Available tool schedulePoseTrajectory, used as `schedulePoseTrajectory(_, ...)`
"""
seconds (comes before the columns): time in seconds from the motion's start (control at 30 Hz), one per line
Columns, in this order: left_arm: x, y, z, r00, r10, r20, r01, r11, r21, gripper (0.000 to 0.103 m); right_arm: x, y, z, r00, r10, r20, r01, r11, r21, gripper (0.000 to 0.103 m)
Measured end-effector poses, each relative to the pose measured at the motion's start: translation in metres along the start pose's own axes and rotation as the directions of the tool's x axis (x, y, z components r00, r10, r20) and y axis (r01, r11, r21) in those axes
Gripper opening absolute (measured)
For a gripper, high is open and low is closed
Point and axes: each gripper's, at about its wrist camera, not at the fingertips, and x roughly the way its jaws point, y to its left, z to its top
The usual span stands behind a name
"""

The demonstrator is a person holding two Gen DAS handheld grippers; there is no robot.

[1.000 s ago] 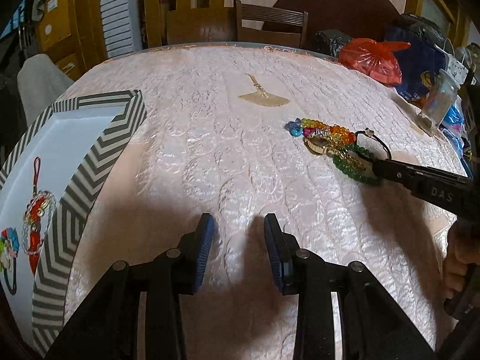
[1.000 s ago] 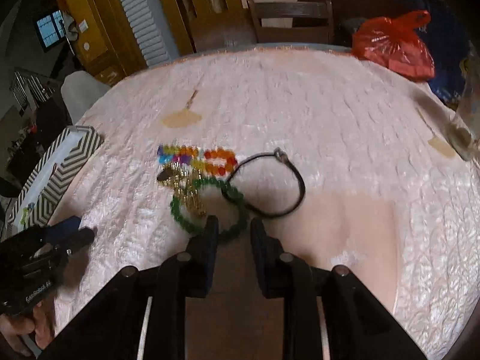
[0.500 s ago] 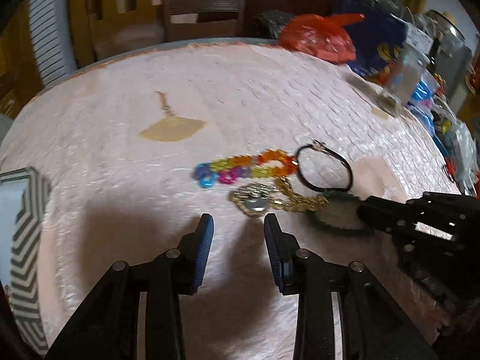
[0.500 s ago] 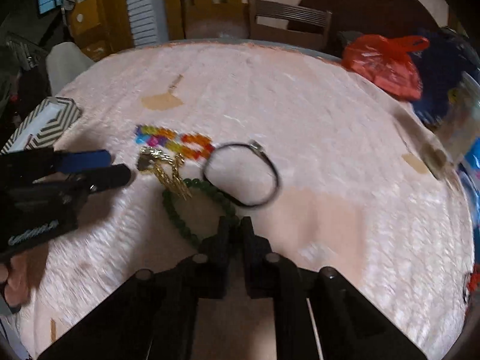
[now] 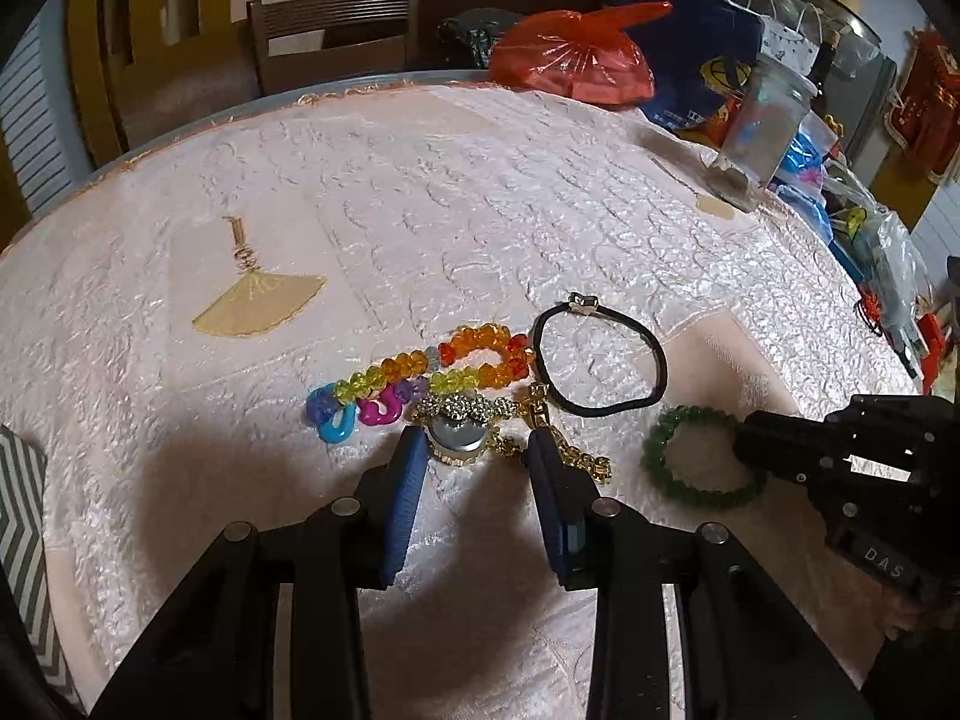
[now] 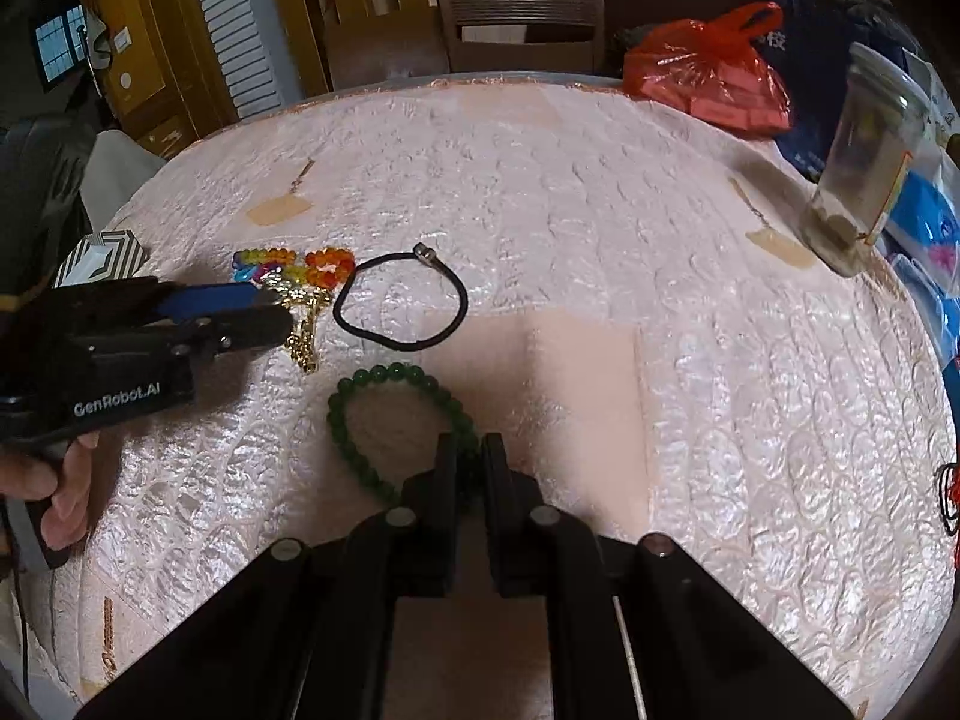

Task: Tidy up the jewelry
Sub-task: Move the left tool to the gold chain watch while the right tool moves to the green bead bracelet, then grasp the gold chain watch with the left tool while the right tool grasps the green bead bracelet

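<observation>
On the pink tablecloth lies a gold chain watch (image 5: 459, 438), and its face sits between the blue pads of my left gripper (image 5: 477, 450). These jaws are closing and do not press on the watch. Just behind it lie a rainbow bead bracelet (image 5: 456, 360) and a black cord bracelet (image 5: 600, 354). My right gripper (image 6: 471, 450) is shut on the near side of a green bead bracelet (image 6: 360, 414), which lies flat, apart from the pile. In the right wrist view my left gripper (image 6: 279, 309) reaches over the gold chain (image 6: 303, 342).
A chevron-patterned box (image 6: 102, 255) stands at the table's left edge. A glass jar (image 5: 762, 126), a red plastic bag (image 5: 576, 54) and other bags crowd the far right. A wooden chair (image 5: 336, 24) stands behind the table. A hand (image 6: 60, 498) holds the left gripper.
My left gripper swung right from the chevron box to the jewelry pile and now straddles the gold watch. My right gripper shut on the green bracelet and dragged it away from the pile.
</observation>
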Motion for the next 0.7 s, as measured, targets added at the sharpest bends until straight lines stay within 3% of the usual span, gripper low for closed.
schedulePoseTrajectory(0.03,-0.002,-0.001,-0.002,1.0,0.012,0.001,-0.012,1.0,0.003,0.042,0.0,0.0,0.0,1.0,0.001,0.0,-0.001,1.0,-0.002,0.008)
schedulePoseTrajectory(0.07,-0.004,-0.002,-0.004,1.0,0.02,0.002,-0.02,1.0,0.008,0.032,0.0,0.0,0.0,1.0,0.006,-0.001,-0.006,1.0,0.0,0.008)
schedulePoseTrajectory(0.13,-0.011,-0.007,-0.008,1.0,0.025,0.019,-0.026,0.999,0.03,0.03,0.0,-0.002,0.0,1.0,0.014,-0.001,-0.014,1.0,0.009,0.008)
schedulePoseTrajectory(0.3,-0.018,-0.007,0.005,0.994,0.089,0.064,-0.089,0.996,-0.002,0.034,0.001,0.001,0.001,1.0,0.004,-0.002,-0.004,1.0,0.015,0.008)
schedulePoseTrajectory(0.4,-0.01,-0.006,0.012,0.997,0.069,0.041,-0.069,0.998,0.003,0.043,0.001,0.001,0.001,1.0,0.009,-0.002,-0.009,1.0,0.018,0.008)
schedulePoseTrajectory(0.53,0.003,-0.017,0.015,0.999,0.053,0.011,-0.054,0.995,0.081,0.046,-0.001,0.0,-0.001,1.0,0.017,0.0,-0.017,1.0,0.013,0.008)
schedulePoseTrajectory(0.7,0.003,-0.015,0.013,0.999,0.043,0.005,-0.044,0.997,0.069,0.046,-0.001,0.001,-0.002,1.0,0.019,0.003,-0.019,1.0,0.012,0.008)
